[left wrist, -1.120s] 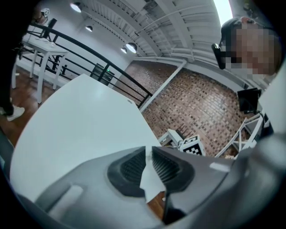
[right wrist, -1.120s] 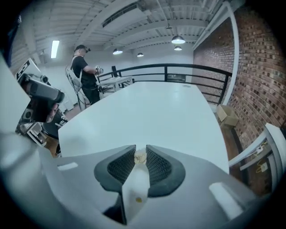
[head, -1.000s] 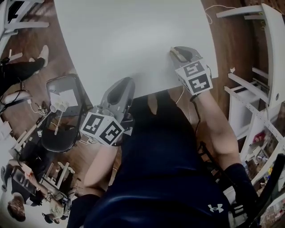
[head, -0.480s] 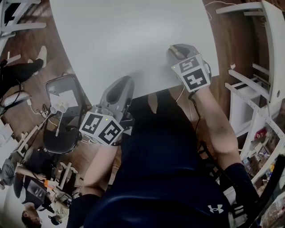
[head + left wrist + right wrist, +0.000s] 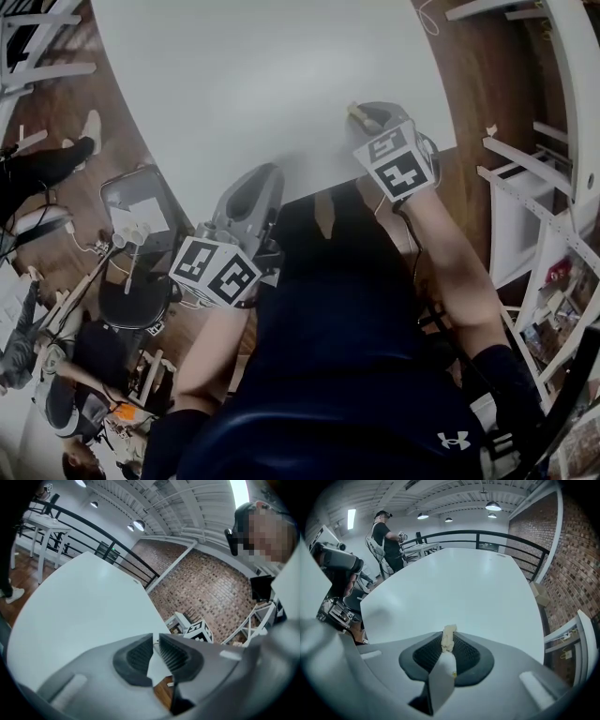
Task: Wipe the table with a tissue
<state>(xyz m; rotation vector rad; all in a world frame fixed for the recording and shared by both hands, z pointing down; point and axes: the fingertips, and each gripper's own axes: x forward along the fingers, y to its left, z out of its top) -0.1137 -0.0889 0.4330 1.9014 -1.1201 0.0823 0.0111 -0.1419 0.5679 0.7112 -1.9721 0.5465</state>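
Note:
The white table (image 5: 262,84) fills the top of the head view. My right gripper (image 5: 362,112) rests over its near right part, shut on a small crumpled yellowish tissue (image 5: 356,114) that pokes out of the tips toward the table top. In the right gripper view the tissue (image 5: 449,637) is pinched between the dark pads of that gripper (image 5: 448,645), with the table (image 5: 459,588) stretching ahead. My left gripper (image 5: 261,180) hangs at the table's near edge, shut with nothing in it. In the left gripper view its pads (image 5: 140,654) nearly meet.
A dark chair (image 5: 131,244) with papers stands left of me on the wooden floor. White shelving (image 5: 562,141) lines the right side. Another person (image 5: 386,538) stands beyond the table's far left end, by a black railing (image 5: 487,538).
My right gripper has slid with the tissue a little farther onto the table and to the left. The left gripper has stayed at the near edge.

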